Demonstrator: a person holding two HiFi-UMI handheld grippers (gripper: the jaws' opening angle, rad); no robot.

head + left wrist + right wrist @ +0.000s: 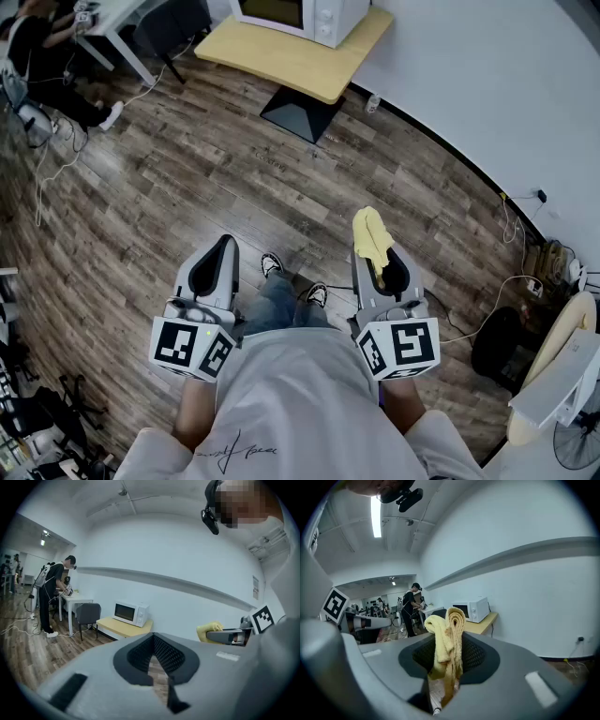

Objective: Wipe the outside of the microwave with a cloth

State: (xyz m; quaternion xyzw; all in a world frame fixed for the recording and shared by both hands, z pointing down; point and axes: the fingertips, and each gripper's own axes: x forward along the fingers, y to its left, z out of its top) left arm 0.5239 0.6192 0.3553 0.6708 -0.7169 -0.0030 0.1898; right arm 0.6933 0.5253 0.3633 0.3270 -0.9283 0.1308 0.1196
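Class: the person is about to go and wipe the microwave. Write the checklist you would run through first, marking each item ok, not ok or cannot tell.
1. Cloth secured: ok. The yellow cloth is clamped in the right gripper, bunched above its jaws.
2. Other tool free: ok. The left gripper has its jaws together with nothing between them.
3. Microwave in reach: not ok. The microwave stands on the wooden table across the floor from the person.
4. Microwave door shut: ok, as seen in the left gripper view.
5. Bystander out of the way: ok. The person at the white desk stands well left of the table.
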